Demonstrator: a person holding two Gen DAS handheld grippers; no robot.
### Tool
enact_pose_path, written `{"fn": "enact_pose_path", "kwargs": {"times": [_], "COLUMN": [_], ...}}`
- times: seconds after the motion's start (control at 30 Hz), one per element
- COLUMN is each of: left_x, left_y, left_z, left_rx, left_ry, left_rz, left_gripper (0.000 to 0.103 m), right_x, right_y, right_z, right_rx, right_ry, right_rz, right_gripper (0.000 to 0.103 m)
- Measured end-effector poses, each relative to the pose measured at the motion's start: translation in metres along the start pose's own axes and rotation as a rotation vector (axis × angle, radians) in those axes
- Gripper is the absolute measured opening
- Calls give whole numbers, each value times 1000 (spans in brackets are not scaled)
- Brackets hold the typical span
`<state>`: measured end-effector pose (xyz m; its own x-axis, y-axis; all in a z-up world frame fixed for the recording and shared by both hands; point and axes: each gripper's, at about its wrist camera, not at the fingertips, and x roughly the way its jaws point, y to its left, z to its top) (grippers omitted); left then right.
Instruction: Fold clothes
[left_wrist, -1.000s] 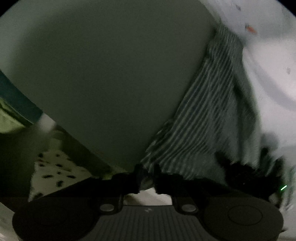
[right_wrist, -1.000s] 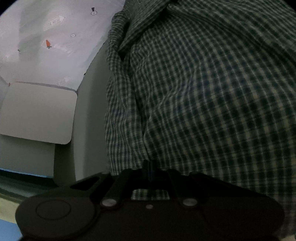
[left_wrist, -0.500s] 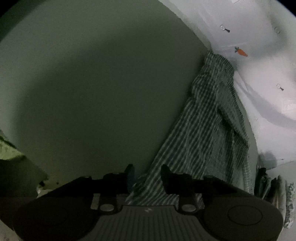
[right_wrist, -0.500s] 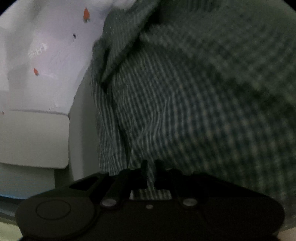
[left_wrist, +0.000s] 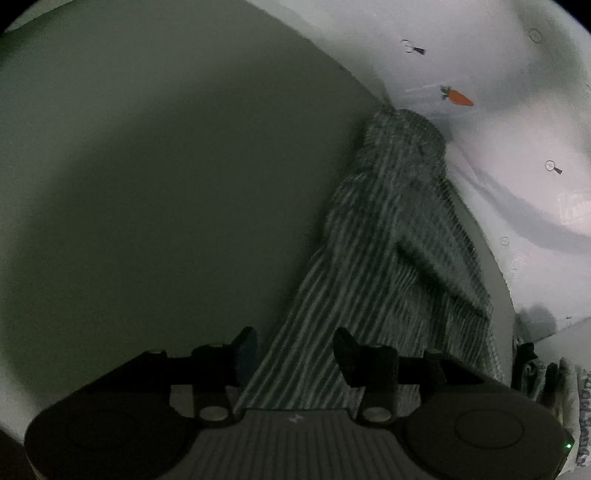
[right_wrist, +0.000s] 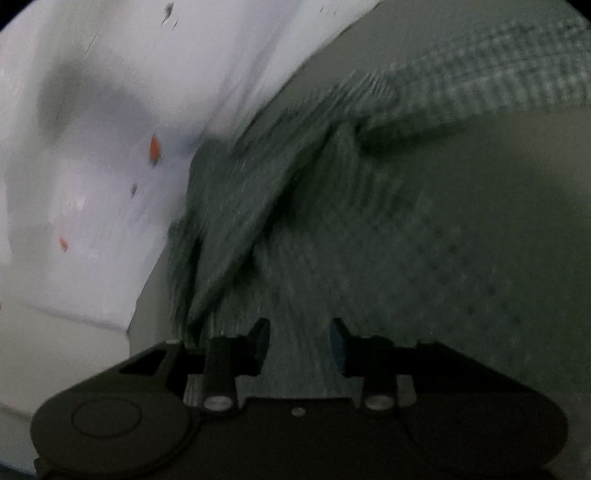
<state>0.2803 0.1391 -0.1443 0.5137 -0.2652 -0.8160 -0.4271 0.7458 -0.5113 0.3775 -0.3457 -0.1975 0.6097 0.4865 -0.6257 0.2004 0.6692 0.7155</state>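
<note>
A dark green and white checked shirt (left_wrist: 399, 251) lies on a pale grey-green surface (left_wrist: 166, 177), running from the lower middle up to the right in the left wrist view. My left gripper (left_wrist: 295, 345) is open, its fingers standing apart over the shirt's near edge with nothing pinched. In the right wrist view the same shirt (right_wrist: 295, 229) is blurred and bunched, with one band of cloth reaching to the upper right. My right gripper (right_wrist: 300, 339) is open too, just above the cloth's near edge.
A white sheet printed with small carrots (left_wrist: 509, 122) lies along the right of the surface, and shows as the white sheet (right_wrist: 85, 129) at the left in the right wrist view. Dark items (left_wrist: 532, 369) stand at the left wrist view's lower right edge.
Both grippers went from shut on the shirt's edge to open and let the cloth go. The shirt now lies lower and flatter, and the right view swung across it.
</note>
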Motion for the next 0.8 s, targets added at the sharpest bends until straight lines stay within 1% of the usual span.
{"fn": "enact_pose_path", "kwargs": {"times": [0.13,0.2,0.3,0.4,0.47,0.53,0.57,0.6,0.63,0.67,0.7,0.73,0.77,0.8], "left_x": [32,51,85,122,148,170,180,188,194,199,204,207,210,211], "left_y": [-24,-36,-55,-89,-107,-123,-127,-129,-130,-131,-130,-129,-129,-129], "left_z": [46,70,110,141,163,180,187,192,196,199,200,200,198,197], "left_rx": [62,91,128,175,220,240,238,230,226,225,222,216,210,210], "left_ry": [-16,-21,-26,-35,-48,-59,-62,-66,-71,-78,-86,-92,-93,-100], "left_rz": [6,10,7,1,2,9,15,22,25,24,24,26,33,42], "left_gripper": [51,51,53,60,61,62,62,62,60,59,51,28,13,2], "right_x": [16,26,51,77,93,108,110,107,105,103,100,98,96,89], "right_y": [-3,-2,2,8,7,6,7,9,11,13,15,17,19,21], "right_z": [52,82,115,146,159,165,167,167,167,168,168,168,168,170], "right_rx": [-12,-48,-151,-260,-303,-327,-340,-354,-369,-383,-397,-412,-426,-433], "right_ry": [-99,-152,-193,-226,-208,-169,-165,-176,-186,-197,-207,-218,-228,-253], "right_rz": [-60,-109,-198,-290,-303,-286,-276,-268,-259,-250,-242,-233,-224,-210], "right_gripper": [41,45,50,52,53,53,47,29,19,6,4,4,3,3]}}
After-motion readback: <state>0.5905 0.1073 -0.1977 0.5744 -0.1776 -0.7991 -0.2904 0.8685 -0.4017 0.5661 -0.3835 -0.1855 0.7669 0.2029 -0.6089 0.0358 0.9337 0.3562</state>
